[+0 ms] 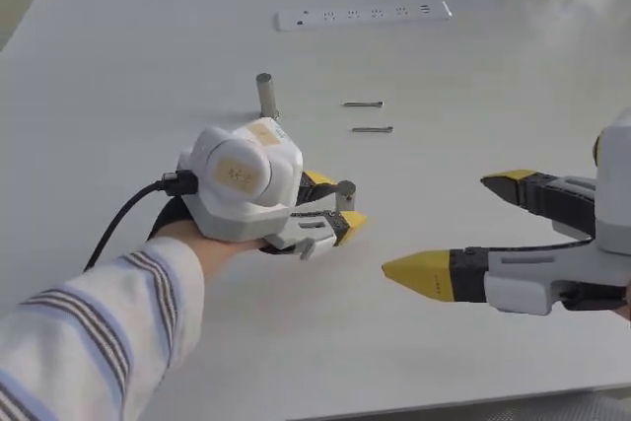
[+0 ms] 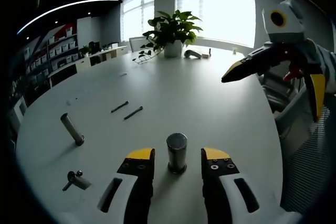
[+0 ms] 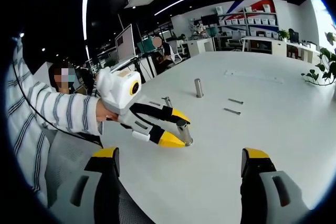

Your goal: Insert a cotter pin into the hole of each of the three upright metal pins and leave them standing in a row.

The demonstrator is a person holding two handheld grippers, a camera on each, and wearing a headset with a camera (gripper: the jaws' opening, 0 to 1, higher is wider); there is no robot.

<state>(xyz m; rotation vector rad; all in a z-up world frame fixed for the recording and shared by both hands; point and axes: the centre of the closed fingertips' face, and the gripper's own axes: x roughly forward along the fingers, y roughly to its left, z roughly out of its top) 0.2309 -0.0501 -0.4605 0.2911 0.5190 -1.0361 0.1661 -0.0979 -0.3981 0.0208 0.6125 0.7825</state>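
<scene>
Open left tongs (image 1: 333,200) straddle an upright metal pin (image 2: 177,153) on the table (image 1: 148,46). The right tongs (image 1: 446,224) hover open, empty. The pin looks solid, stiff and slick, so grip low on its shaft. 2 cotter pins (image 1: 363,104) lie beyond.

Near metal pin (image 1: 344,194) upright; far metal pin (image 1: 264,94) upright; two cotter pins (image 1: 363,104) flat, parallel, near it.

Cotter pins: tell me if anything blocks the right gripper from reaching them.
Nothing visible does. Bare table lies between the right gripper and the two cotter pins; the left gripper sits aside.
</scene>
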